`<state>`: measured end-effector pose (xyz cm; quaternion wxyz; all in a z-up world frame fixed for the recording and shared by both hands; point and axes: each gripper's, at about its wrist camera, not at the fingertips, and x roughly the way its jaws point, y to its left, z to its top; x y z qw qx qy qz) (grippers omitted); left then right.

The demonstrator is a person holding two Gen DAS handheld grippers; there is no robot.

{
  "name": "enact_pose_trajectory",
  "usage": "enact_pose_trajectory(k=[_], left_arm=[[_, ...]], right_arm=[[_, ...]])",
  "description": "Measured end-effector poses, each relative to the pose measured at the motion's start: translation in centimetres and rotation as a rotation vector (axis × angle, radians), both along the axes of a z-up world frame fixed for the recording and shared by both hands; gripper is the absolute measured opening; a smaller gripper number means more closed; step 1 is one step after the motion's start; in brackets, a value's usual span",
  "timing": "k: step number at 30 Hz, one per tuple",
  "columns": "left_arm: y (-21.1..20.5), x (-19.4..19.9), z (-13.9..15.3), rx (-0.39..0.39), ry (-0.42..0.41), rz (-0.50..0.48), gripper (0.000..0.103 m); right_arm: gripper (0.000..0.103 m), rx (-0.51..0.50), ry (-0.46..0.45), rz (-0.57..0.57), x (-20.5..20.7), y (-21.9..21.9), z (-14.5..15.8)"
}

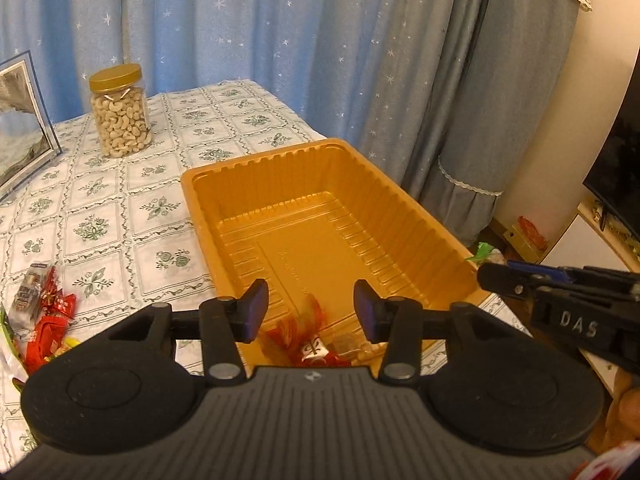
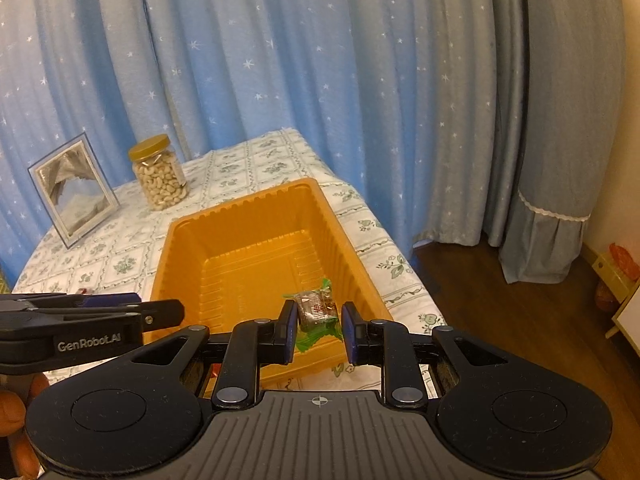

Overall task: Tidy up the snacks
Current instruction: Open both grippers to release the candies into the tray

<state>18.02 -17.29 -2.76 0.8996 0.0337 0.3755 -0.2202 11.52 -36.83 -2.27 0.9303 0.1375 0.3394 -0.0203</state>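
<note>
Right wrist, claw (image 2: 314,326) around green-wrapped snack (image 2: 314,308)

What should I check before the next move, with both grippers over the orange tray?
1. Left gripper open and empty: ok.
2. Red snacks inside the orange tray: ok, they lie at its near end.
3. Green-wrapped snack over the tray: ok, it sits between the fingers of the right gripper.
4. Right gripper's hold on that snack: cannot tell.
5. All snacks off the tablecloth: not ok, a pile of loose snacks lies left of the tray.
6. Cashew jar apart from the tray: ok.
</note>
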Motion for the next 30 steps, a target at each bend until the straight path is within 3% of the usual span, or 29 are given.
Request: enact_pose_trajectory(k=[16, 18, 19, 20, 30], left_arm=[[6.6, -2.7, 0.3, -0.029, 0.032, 0.135, 0.045], [7.2, -3.0, 0.4, -0.027, 0.029, 0.145, 0.045], [7.5, -3.2, 0.5, -0.027, 0.028, 0.150, 0.045], [7.8, -3.3, 0.5, -0.027, 0.026, 0.154, 0.045], [10.9, -5.3, 1.2, -0.009, 0.015, 0.234, 0.050]], right_arm=[[0.025, 0.051, -0.044, 0.065, 2.9, 1.6, 0.2], [0.031, 0.104, -0.051, 0.078, 3.4, 1.4, 0.2], [0.053, 0.112, -0.051, 0.074, 3.5, 1.4, 0.2], [0.067, 0.114, -0.055, 0.070, 3.4, 1.3, 0.2], [0.067, 0.094, -0.008, 0.033, -0.4, 1.0, 0.4]])
